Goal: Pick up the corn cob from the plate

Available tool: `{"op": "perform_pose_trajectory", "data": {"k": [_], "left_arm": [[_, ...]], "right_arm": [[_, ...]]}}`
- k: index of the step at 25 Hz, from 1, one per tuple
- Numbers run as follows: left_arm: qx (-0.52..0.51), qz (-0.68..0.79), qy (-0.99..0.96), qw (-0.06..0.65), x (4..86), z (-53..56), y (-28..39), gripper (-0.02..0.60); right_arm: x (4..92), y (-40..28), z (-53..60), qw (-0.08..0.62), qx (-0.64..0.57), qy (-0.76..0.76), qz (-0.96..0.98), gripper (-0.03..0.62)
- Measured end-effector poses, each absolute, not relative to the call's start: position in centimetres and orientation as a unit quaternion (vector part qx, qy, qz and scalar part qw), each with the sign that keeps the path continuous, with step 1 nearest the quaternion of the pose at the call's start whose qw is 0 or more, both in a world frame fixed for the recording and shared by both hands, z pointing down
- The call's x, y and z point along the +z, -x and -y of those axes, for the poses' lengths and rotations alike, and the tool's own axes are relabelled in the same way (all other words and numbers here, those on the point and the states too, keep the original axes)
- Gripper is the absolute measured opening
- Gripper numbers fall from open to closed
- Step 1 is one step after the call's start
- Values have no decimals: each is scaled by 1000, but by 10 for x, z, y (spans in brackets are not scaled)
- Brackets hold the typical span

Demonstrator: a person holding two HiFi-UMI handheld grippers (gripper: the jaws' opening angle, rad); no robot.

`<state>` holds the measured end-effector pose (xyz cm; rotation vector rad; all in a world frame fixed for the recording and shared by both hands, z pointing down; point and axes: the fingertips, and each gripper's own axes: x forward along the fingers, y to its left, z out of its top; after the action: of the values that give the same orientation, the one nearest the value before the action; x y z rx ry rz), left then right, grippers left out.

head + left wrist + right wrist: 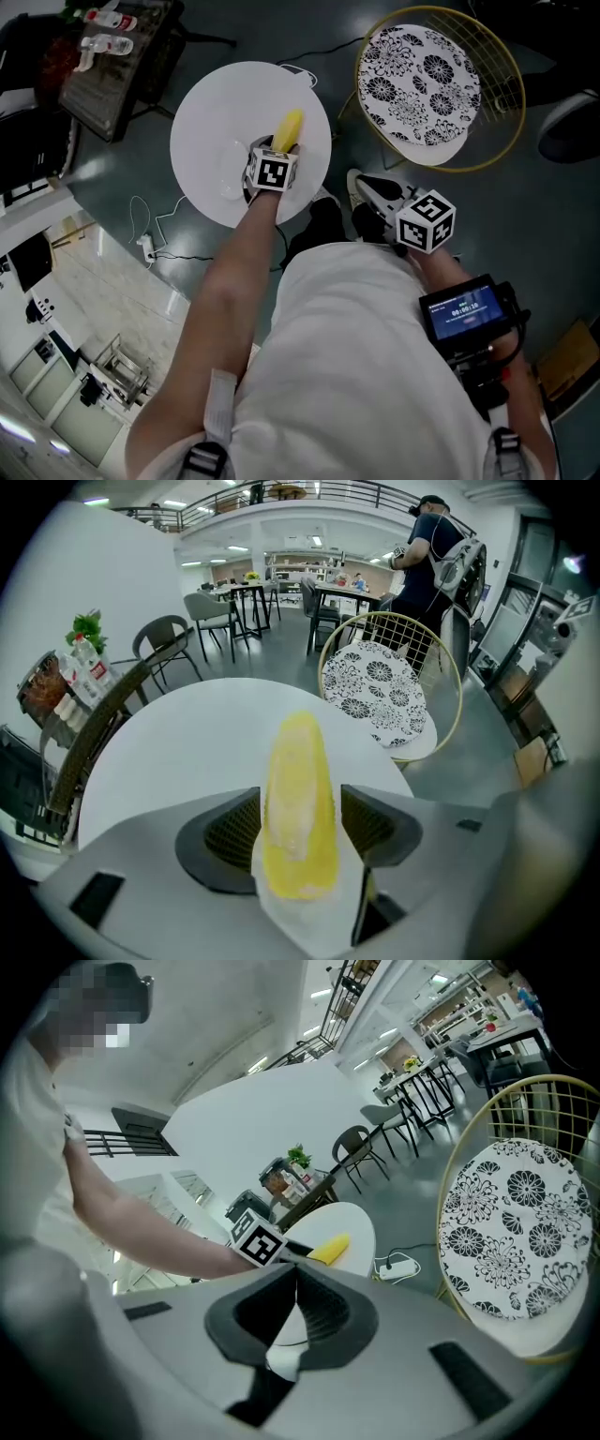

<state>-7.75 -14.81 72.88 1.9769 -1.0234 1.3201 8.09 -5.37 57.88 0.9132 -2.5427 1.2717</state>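
Yellow corn cob [298,780] is pinched between the jaws of my left gripper [300,825], over the white round table [211,108] (tip pointing away from me). My right gripper [295,1309] is pressed together, empty.

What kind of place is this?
Probably a café or canteen hall: rows of tables and chairs in the back, a round white table, and a wire chair with a flowered cushion.
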Motion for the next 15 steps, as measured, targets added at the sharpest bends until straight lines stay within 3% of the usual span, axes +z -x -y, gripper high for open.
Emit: {"op": "perform_pose_trajectory", "data": {"k": [15], "left_arm": [[405, 434, -756, 276, 676, 140, 95, 250]], "right_arm": [[565, -64, 62, 84, 399, -274, 871, 8]]}}
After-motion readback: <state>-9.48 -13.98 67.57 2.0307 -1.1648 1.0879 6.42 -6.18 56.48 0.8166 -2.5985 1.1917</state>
